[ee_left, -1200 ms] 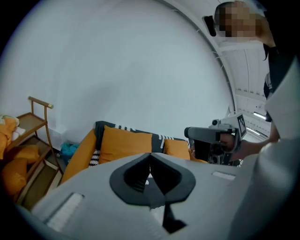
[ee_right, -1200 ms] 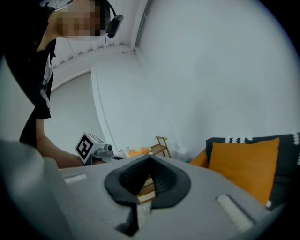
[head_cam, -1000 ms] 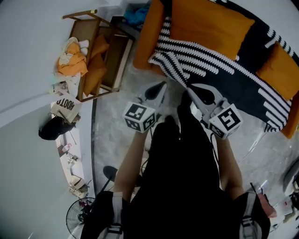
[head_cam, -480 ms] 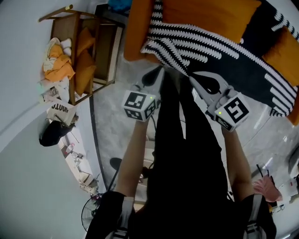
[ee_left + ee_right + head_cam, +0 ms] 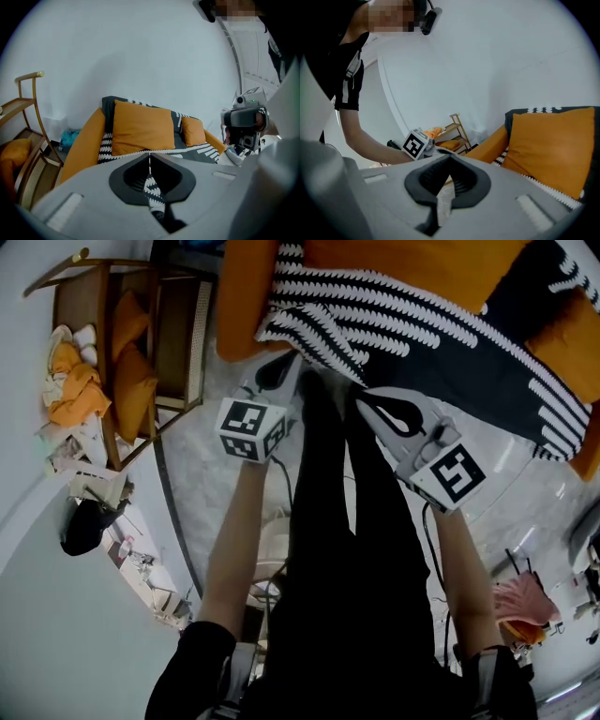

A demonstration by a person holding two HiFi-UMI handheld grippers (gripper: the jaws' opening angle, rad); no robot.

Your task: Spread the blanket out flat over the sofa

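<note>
**A lived-in living room**

An orange sofa (image 5: 242, 306) with matching cushions (image 5: 143, 126) stands against a plain white wall (image 5: 140, 56), with a black-and-white patterned blanket (image 5: 450, 352) draped over its seat. Just beside the sofa's arm stands a low wooden rack (image 5: 183, 329) holding more orange cushions (a heap of clothes (image 5: 70, 381) lies at its far edge). The floor (image 5: 202, 474) is pale grey and stone-patterned, with household clutter (image 5: 89, 488) along the wall's foot.

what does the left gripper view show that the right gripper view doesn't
Left gripper view only: a strip of blanket pinched in the left gripper, the right gripper, a smaller second cushion. Right gripper view only: the left gripper's marker cube and the person's arm. Both: orange sofa, large cushion, wooden rack.
</note>
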